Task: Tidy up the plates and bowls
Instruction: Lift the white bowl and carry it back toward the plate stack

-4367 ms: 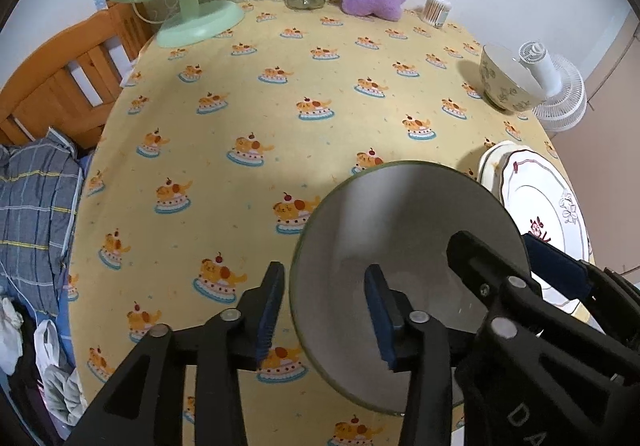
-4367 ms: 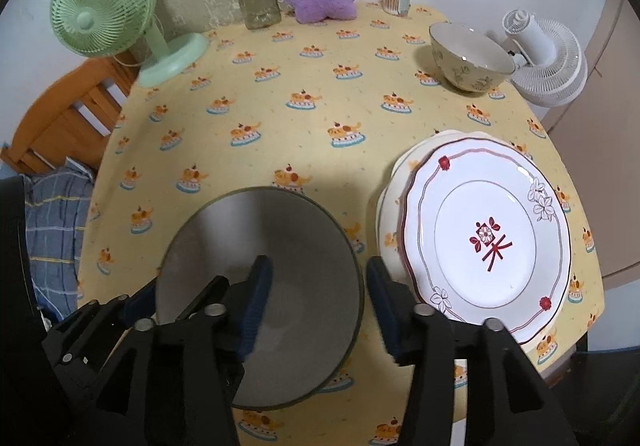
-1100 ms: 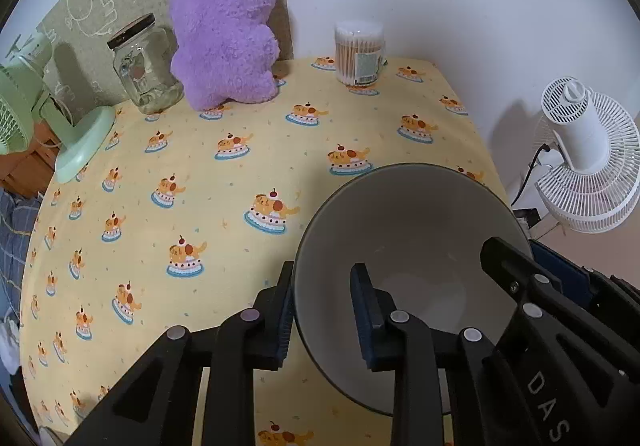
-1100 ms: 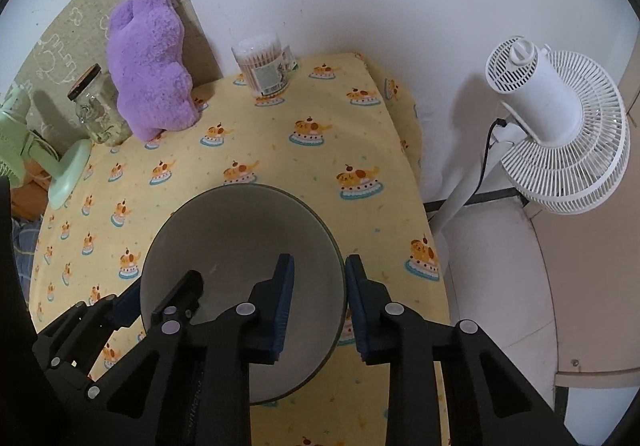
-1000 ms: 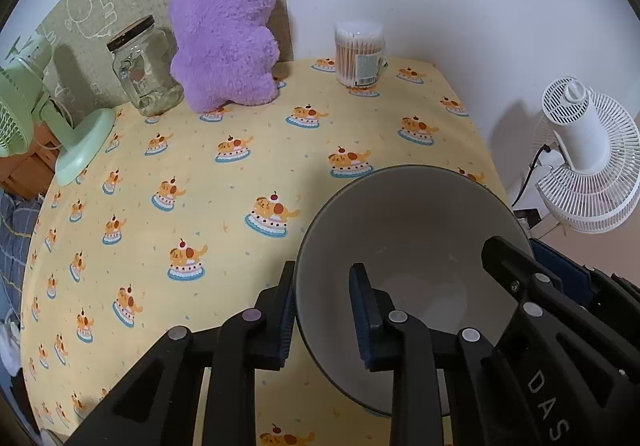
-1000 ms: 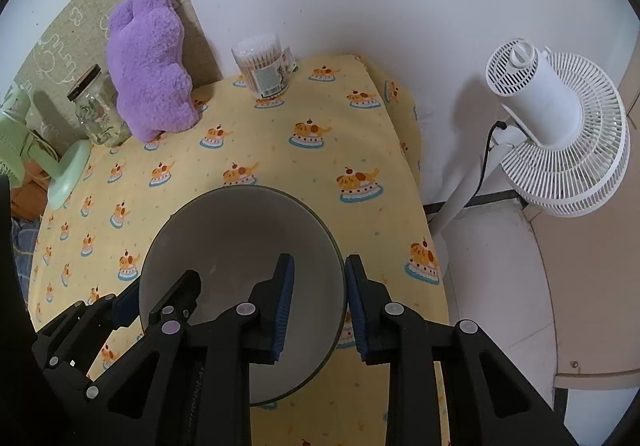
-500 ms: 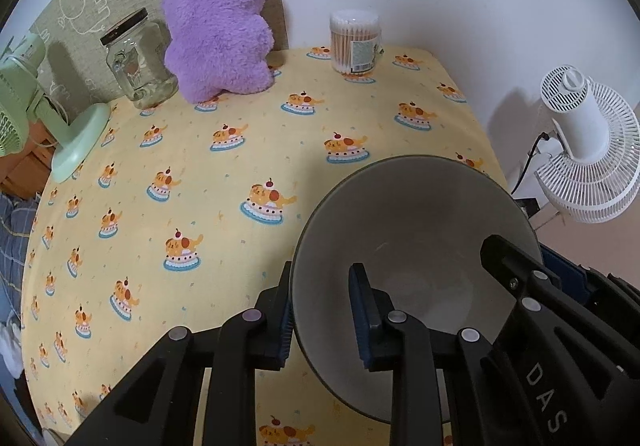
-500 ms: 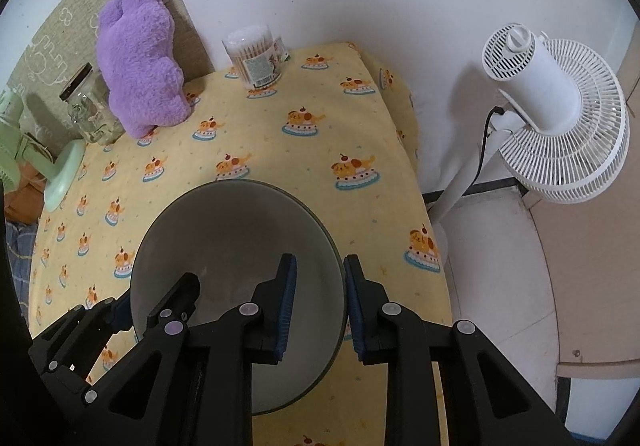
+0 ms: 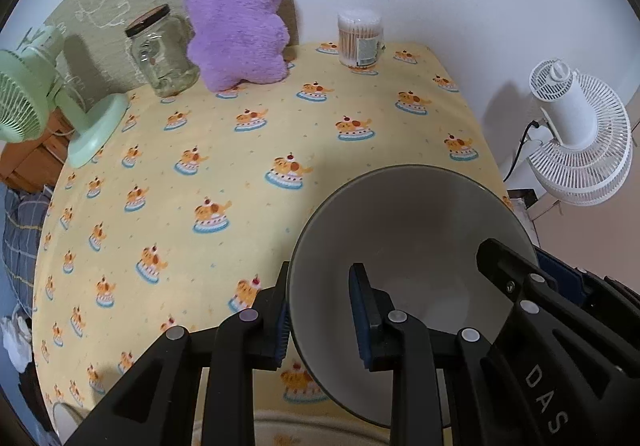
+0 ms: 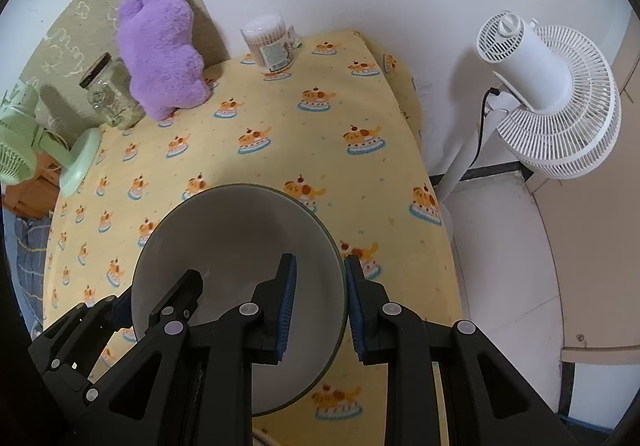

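A grey bowl (image 9: 404, 230) with a dark rim is held above the yellow tablecloth (image 9: 224, 181) by both grippers. My left gripper (image 9: 320, 310) is shut on the bowl's left rim, one finger outside and one inside. My right gripper (image 10: 320, 302) is shut on the bowl's (image 10: 236, 246) right rim the same way. The right gripper's black frame shows in the left wrist view at the bowl's far side. A pale plate rim (image 9: 320, 428) peeks in at the bottom edge, below the bowl.
A purple plush toy (image 9: 236, 21), a glass jar (image 9: 160, 49) and a cotton swab tub (image 9: 358, 37) stand at the table's back edge. A green fan (image 9: 36, 97) stands at the back left. A white floor fan (image 10: 548, 93) stands right of the table's edge.
Since 4.4 s ago both grippers closed on the grey bowl and carried it toward the table's back right part. In the last second the bowl has drifted slightly back toward me.
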The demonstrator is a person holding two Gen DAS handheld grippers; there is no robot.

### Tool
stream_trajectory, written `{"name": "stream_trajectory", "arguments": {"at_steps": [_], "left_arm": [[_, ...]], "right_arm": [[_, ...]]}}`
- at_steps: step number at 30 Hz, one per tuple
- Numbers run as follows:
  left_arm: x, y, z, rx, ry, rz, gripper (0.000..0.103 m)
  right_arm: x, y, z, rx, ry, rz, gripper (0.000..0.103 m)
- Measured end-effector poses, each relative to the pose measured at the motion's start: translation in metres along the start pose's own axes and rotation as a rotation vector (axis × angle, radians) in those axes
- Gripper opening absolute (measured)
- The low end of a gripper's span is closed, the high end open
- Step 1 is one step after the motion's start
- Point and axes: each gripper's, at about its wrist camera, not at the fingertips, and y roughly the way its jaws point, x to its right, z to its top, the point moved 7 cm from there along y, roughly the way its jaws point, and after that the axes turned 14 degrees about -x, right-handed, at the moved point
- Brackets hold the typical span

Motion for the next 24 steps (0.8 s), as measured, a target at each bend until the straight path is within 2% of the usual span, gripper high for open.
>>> {"name": "stream_trajectory", "arguments": {"at_steps": [12,24], "left_arm": [[-0.019,-0.052,-0.019,0.063,-0.002,-0.018,0.024],[-0.066,-0.094,-0.046,0.129,-0.013,-0.055,0.024]], "right_arm": [[-0.022,-0.054,-0.025,0.052,-0.001,-0.008,0.028],[-0.069,-0.099,-0.056,0.121,-0.019,-0.029,0.028]]}}
